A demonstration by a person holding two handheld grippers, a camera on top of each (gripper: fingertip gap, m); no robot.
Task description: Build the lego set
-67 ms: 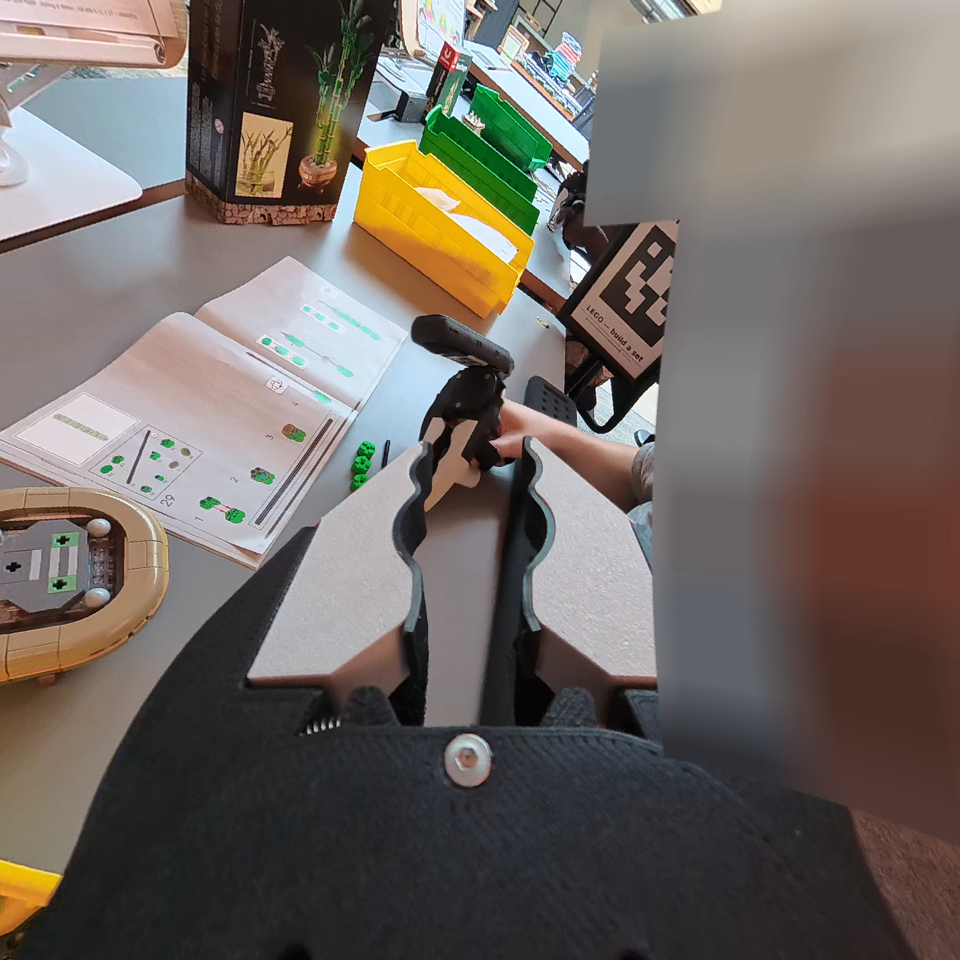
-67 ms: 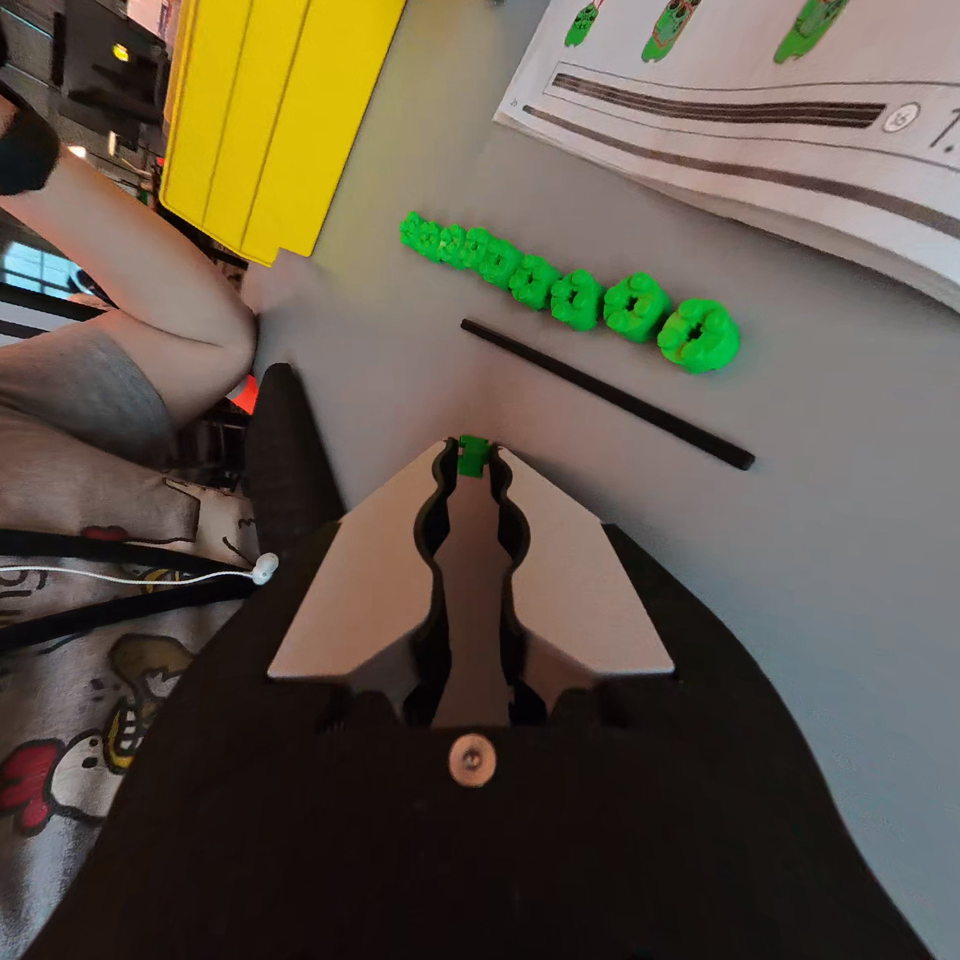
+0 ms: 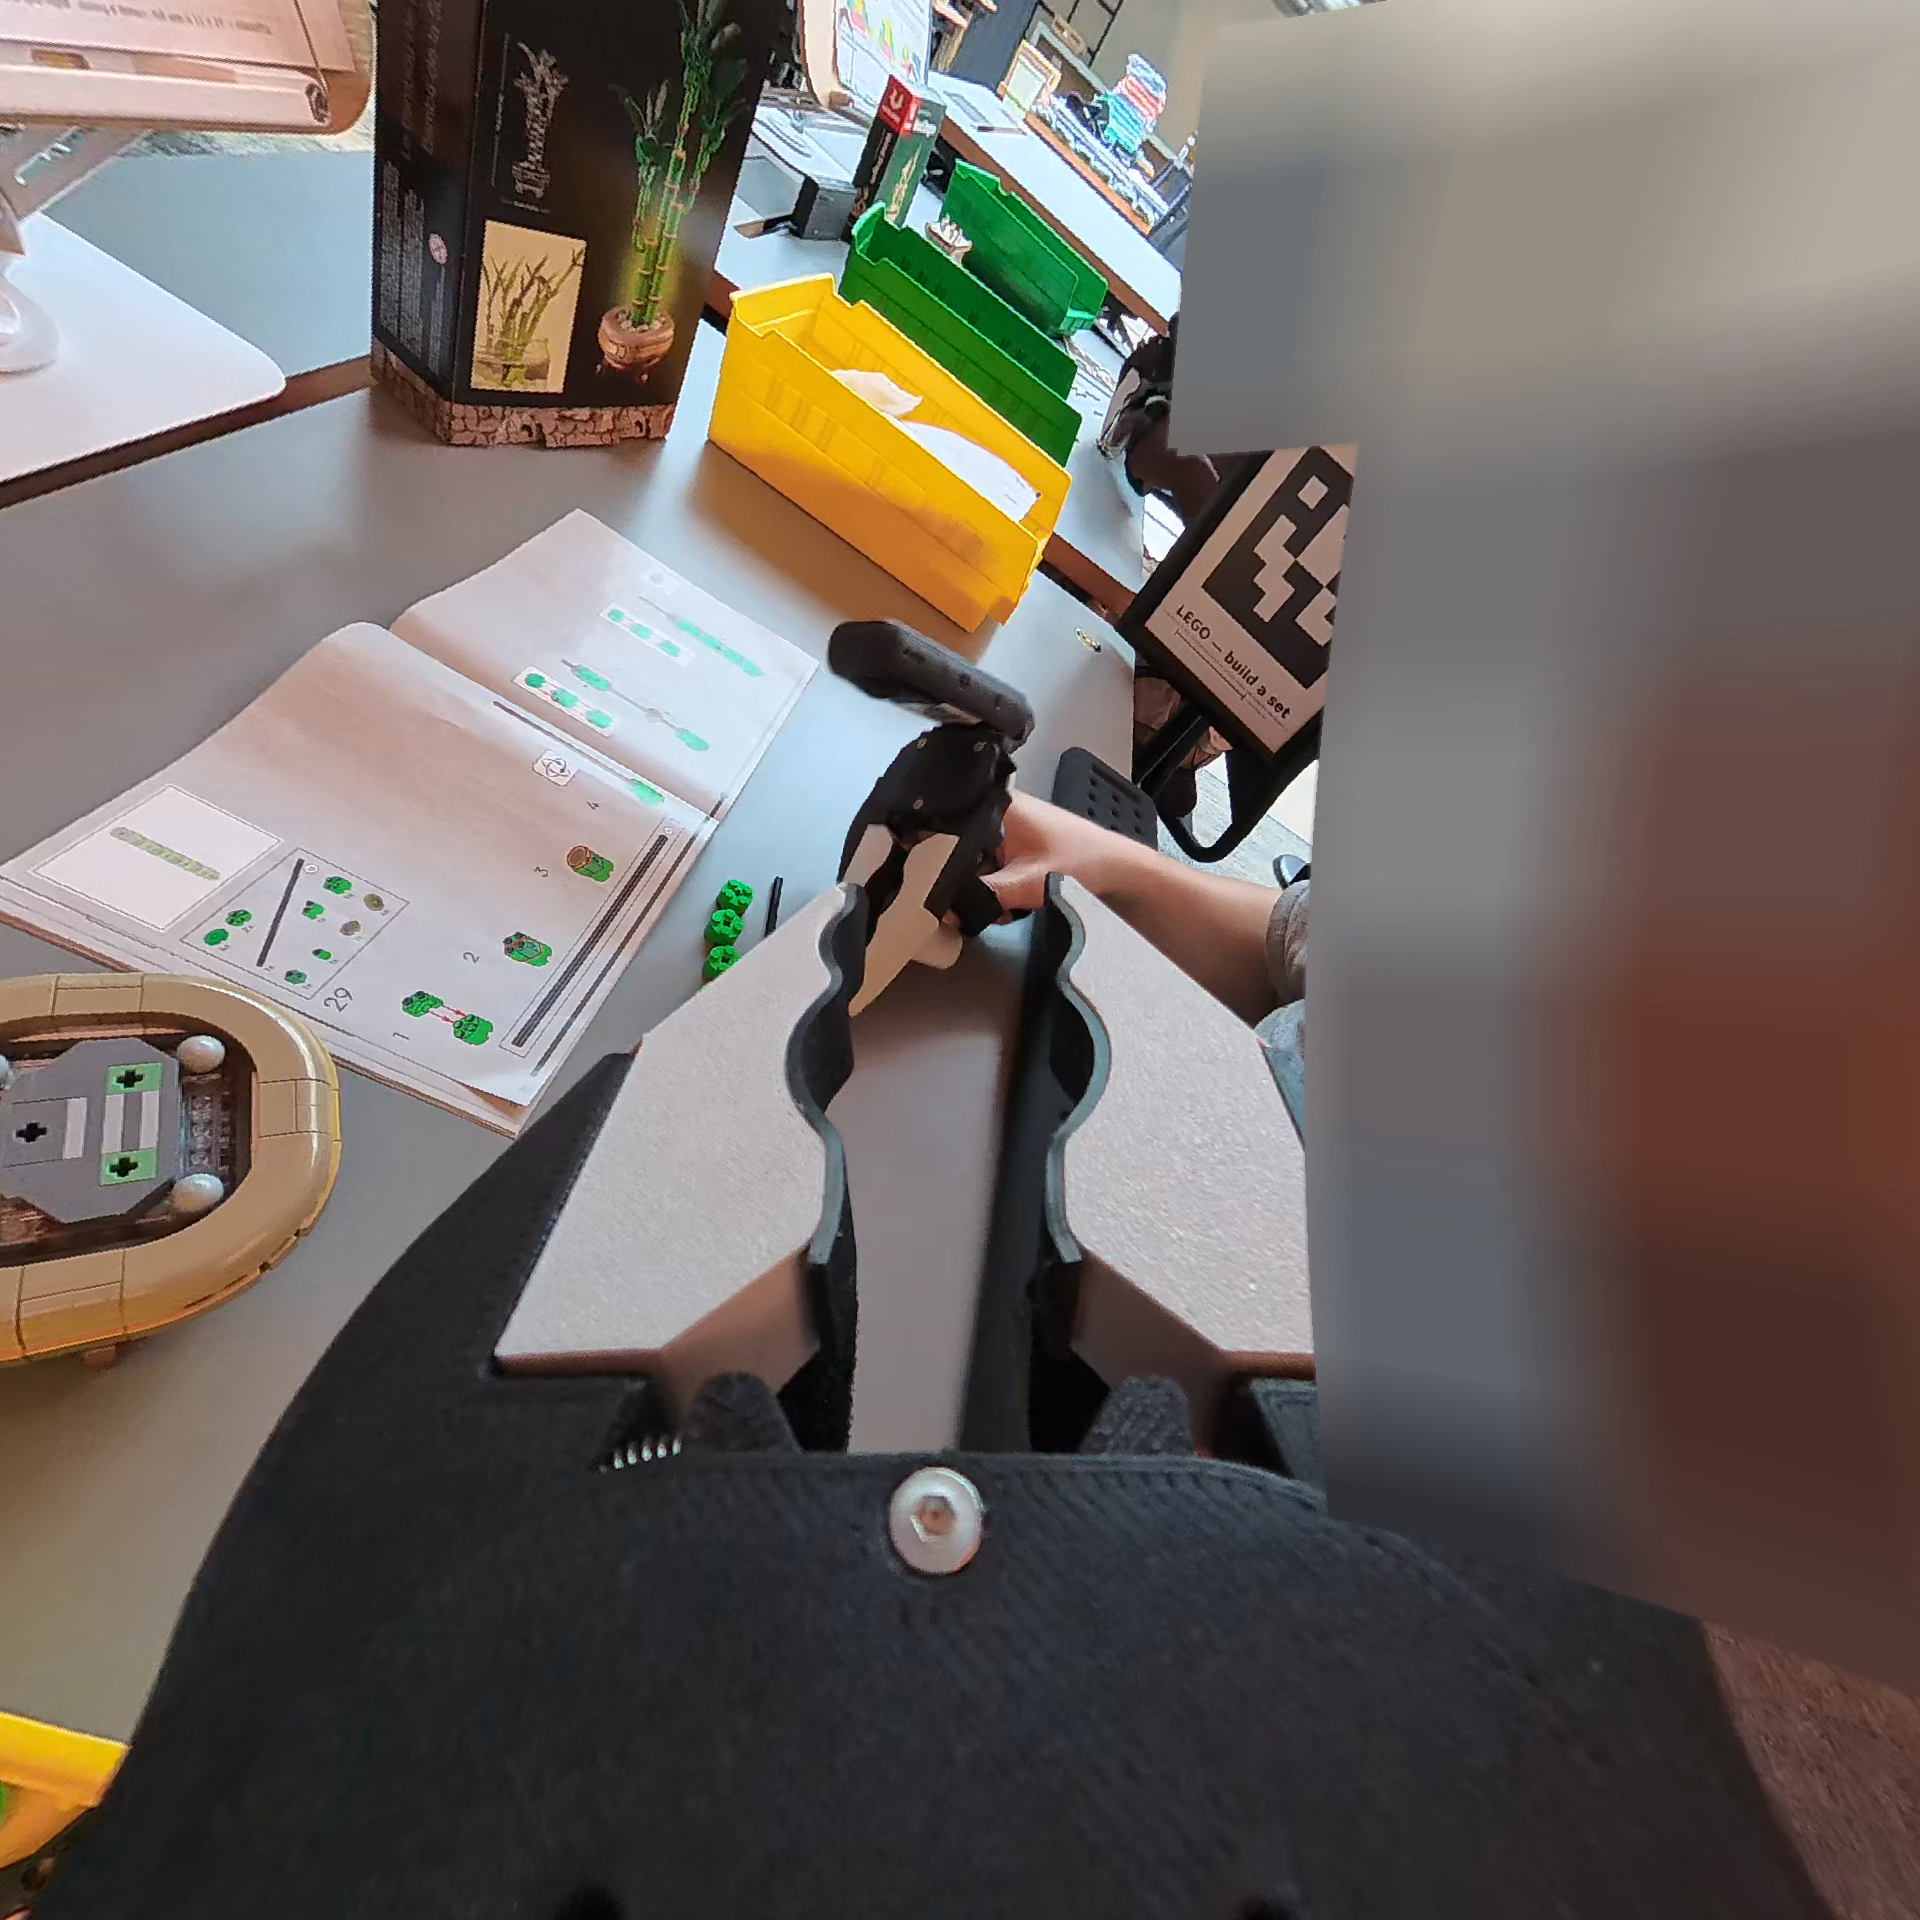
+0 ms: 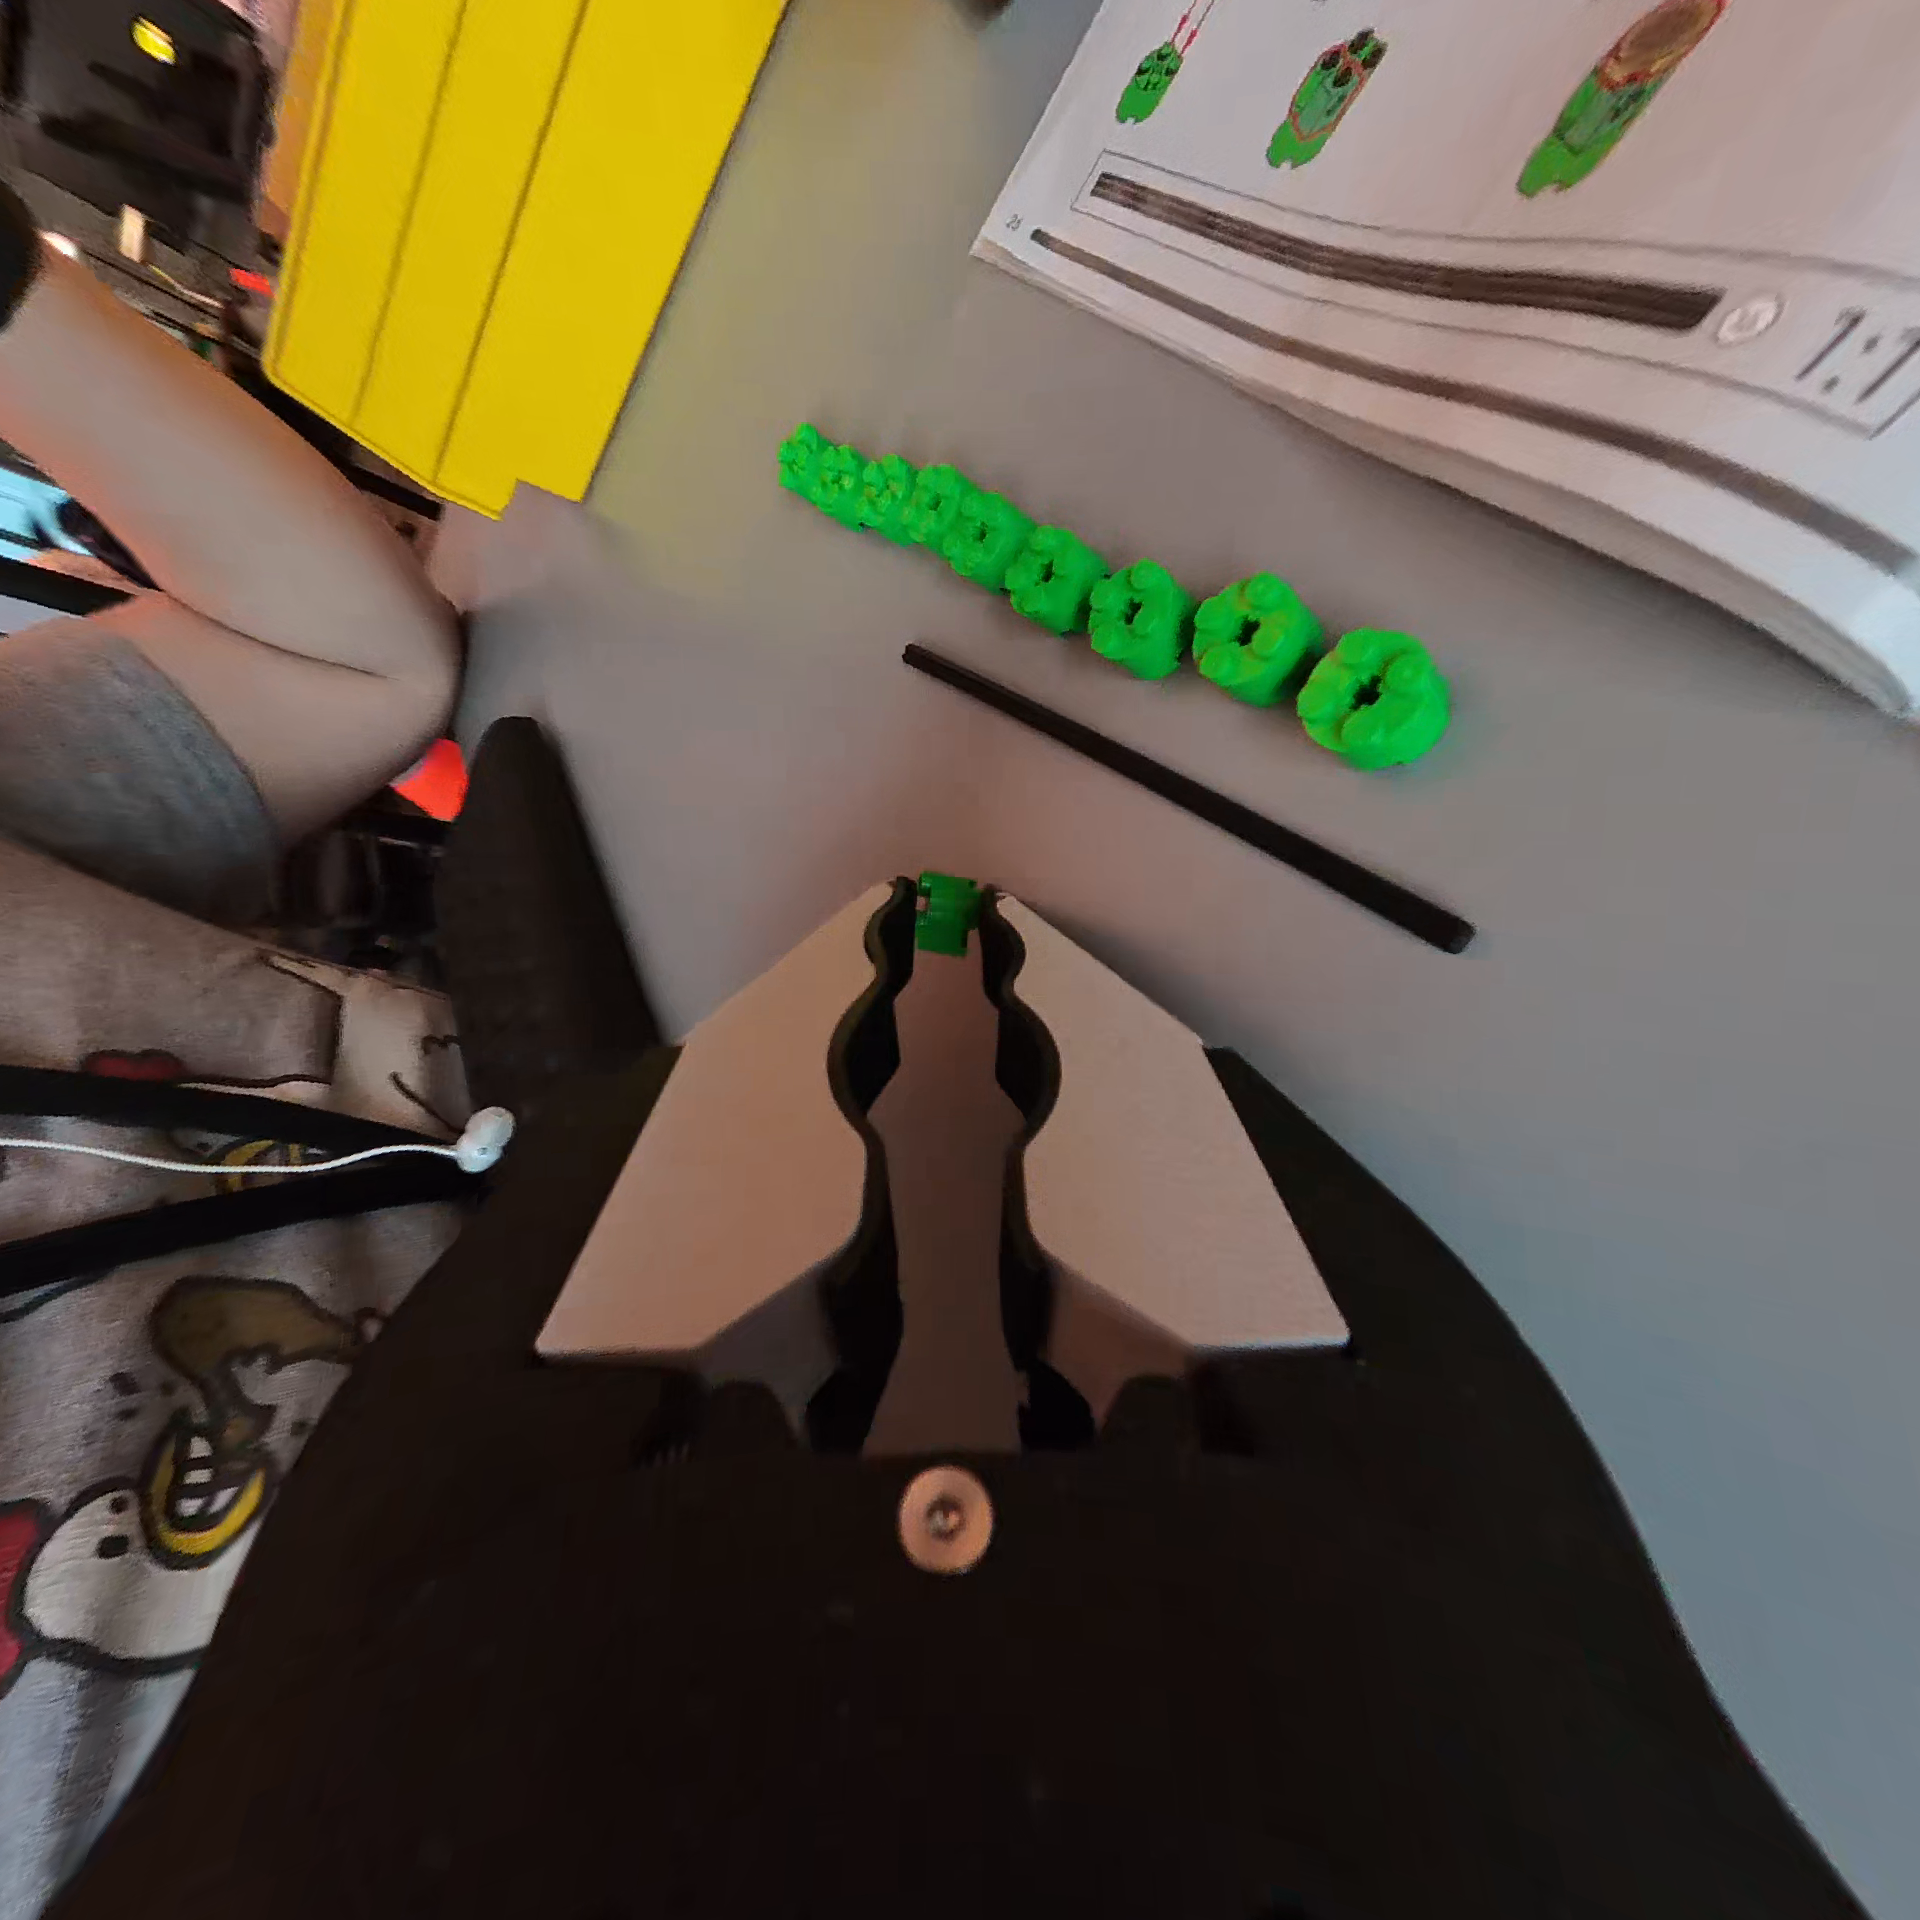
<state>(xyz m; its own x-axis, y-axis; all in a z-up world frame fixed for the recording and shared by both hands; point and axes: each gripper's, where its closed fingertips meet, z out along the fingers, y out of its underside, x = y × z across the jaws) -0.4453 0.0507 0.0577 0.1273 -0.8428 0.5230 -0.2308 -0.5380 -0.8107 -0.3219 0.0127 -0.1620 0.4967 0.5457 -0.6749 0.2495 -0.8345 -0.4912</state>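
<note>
Grey worktop (image 3: 208,540) is carrying everything, with the big things first: a dark set box (image 3: 540,208) standing at the back, a yellow bin (image 3: 883,457) beside it, and the open instruction booklet (image 3: 416,810) lying flat. A tan oval base (image 3: 156,1174) of the model is sitting near the left edge.

The left claw (image 3: 945,914) is hanging wide and is holding nothing. The right claw (image 4: 943,914) is pinching a small green piece (image 4: 943,914) at its very tips, just above the worktop.

Eight round green bricks (image 4: 1132,613) are lying in a row near the booklet's edge, and a thin black rod (image 4: 1184,800) is lying just beside them, between the row and the claw.

I think the stalk-building step is going on now. Next, the small piece probably needs to be lined up straight with its mate, maybe the rod, and pushed on gently so it is not slipping out.
</note>
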